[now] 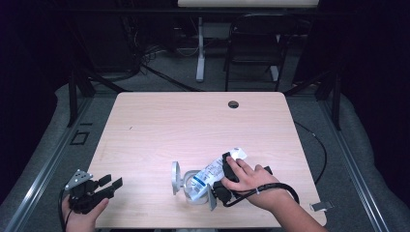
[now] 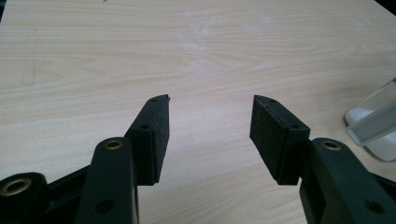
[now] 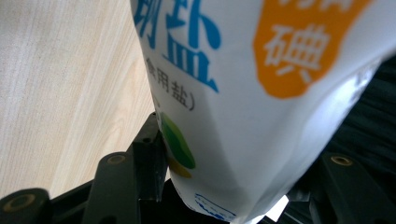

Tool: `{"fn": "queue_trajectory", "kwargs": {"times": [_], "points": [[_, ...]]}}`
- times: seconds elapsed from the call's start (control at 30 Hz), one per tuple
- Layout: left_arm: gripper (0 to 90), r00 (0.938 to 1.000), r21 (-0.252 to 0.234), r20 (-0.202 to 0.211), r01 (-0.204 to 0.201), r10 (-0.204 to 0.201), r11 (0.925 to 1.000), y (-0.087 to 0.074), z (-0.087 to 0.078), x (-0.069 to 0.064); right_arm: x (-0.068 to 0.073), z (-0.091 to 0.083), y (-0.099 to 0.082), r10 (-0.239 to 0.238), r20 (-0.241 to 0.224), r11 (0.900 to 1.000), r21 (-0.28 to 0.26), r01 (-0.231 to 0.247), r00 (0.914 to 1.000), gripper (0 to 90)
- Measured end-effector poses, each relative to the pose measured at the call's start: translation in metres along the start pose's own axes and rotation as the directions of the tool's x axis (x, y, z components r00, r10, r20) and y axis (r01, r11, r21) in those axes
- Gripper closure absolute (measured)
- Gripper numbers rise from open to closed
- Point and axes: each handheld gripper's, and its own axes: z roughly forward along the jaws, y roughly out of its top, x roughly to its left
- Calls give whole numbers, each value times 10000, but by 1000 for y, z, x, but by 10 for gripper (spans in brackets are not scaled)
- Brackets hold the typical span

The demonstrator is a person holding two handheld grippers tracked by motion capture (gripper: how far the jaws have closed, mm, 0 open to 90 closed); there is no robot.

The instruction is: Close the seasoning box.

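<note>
Your right tongs (image 1: 223, 170) are clamped on the white salt bag (image 1: 212, 174), one black pad pressed against its printed side in the right gripper view. The bag lies tilted, its lower end resting in the clear container (image 1: 196, 189), whose lid (image 1: 175, 177) stands open on the bench (image 1: 159, 125). Your left tongs (image 1: 110, 183) sit released near the bench's front left corner, jaws spread wide over bare wood, well apart from the bag.
</note>
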Motion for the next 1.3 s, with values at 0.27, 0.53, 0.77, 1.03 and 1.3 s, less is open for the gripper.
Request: {"fn": "queue_trajectory", "kwargs": {"times": [0.27,0.53,0.77,1.03,1.3], "points": [[479,10000,1,3,1,-1,10000,0,0,0,0,0,0,-75,52,10000,-1,75,10000,451],[479,10000,11,-1,3,-3,10000,0,0,0,-1,0,0,-123,59,9999,9,123,9999,452],[479,10000,9,-4,5,-5,10000,0,0,0,-1,-1,0,-247,103,9997,78,246,9996,453],[479,10000,8,-6,17,-17,10000,0,0,0,-2,-1,0,-375,145,9993,96,374,9992,456],[479,10000,64,-7,17,-17,10000,-1,0,1,-2,-1,0,-368,140,9993,61,367,9992,459]]}}
